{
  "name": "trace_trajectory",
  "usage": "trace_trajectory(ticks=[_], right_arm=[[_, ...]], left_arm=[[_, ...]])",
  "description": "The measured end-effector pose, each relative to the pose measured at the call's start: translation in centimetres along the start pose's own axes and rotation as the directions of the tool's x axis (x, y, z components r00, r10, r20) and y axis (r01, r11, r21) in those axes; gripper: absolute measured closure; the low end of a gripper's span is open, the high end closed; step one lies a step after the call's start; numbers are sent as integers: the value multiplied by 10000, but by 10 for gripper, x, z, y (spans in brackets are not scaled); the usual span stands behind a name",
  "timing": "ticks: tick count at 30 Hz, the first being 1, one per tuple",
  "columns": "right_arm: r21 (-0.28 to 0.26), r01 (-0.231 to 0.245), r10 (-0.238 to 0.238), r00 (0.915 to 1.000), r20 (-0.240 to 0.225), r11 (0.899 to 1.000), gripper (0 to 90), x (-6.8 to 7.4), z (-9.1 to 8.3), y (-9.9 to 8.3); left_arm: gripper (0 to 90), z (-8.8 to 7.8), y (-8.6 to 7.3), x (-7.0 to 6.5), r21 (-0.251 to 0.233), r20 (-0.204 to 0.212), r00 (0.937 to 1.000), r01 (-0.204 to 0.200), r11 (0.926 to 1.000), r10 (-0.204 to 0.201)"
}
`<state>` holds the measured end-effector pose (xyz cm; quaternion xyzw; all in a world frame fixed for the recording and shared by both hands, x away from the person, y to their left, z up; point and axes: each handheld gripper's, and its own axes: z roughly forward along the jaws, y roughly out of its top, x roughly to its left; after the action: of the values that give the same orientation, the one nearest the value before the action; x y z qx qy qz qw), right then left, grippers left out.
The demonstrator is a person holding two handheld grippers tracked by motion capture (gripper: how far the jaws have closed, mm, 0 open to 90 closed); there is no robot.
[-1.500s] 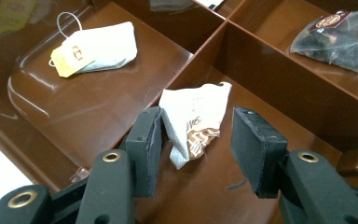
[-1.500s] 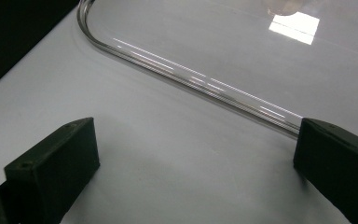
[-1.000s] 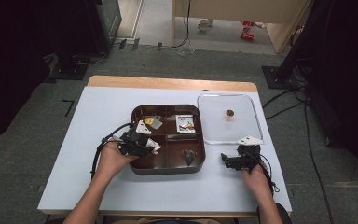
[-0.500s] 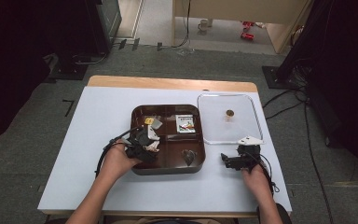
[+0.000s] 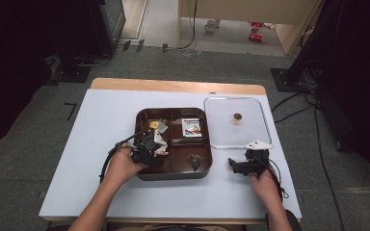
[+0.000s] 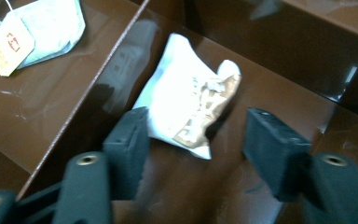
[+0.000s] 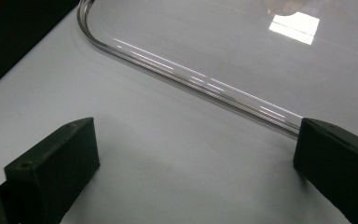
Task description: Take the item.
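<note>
A brown compartment tray [image 5: 173, 175] sits mid-table. In its left front compartment lies a crumpled white packet [image 6: 186, 105] with brown print. My left gripper [image 6: 198, 140] reaches into that compartment [image 5: 155, 144], and its jaws, which have just been closing, stand either side of the packet. The left pad [image 6: 130, 144] is at the packet's edge and the right pad [image 6: 270, 149] is apart from it. My right gripper [image 7: 196, 154] rests open on the white table [image 5: 232, 166], just in front of the clear lid [image 7: 223, 42], with nothing between its jaws.
A tea bag with a yellow tag [image 6: 32, 30] lies in the neighbouring tray compartment. A printed packet [image 5: 191, 127] and a dark item [image 5: 195, 161] occupy other compartments. The clear lid [image 5: 221, 132], with a small brown knob [image 5: 237, 117], lies right of the tray.
My left gripper has edged a little to the right, further over the tray's left compartment. The right hand and gripper have stayed put.
</note>
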<state>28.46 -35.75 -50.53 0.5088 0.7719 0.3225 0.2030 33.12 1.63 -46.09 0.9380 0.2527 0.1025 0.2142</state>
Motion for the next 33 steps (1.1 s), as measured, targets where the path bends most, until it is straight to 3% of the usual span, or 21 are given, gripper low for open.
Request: trace_trajectory(ticks=[1, 2, 11, 12, 19, 26, 33], right_arm=[[0, 0, 0, 10000, 0, 10000, 0, 0, 0, 0], [-3, 4, -4, 10000, 0, 10000, 0, 0, 0, 0], [-3, 2, -2, 10000, -1, 10000, 0, 0, 0, 0], [-4, 4, -4, 10000, 1, 10000, 0, 0, 0, 0], [0, -9, 9, 10000, 2, 10000, 0, 0, 0, 0], [-2, -6, 6, 10000, 3, 10000, 0, 0, 0, 0], [-6, -17, 17, 10000, 3, 10000, 0, 0, 0, 0]], left_arm=[[460, 0, 0, 1, -10, 85, 9999, 63, 10000, -63], [551, -1, 0, 2, -54, 176, 9997, 196, 9998, -195], [753, -1, 0, 1, 21, 429, 9979, 475, 9989, -475], [806, -2, 0, 1, 99, 506, 9971, 558, 9984, -562], [841, -2, 1, 0, 209, 507, 9972, 549, 9983, -559], [848, -7, -3, 7, -123, 1084, 9903, 892, 9959, -874], [847, -13, -5, 12, -403, 1290, 9860, 1115, 9929, -1055]])
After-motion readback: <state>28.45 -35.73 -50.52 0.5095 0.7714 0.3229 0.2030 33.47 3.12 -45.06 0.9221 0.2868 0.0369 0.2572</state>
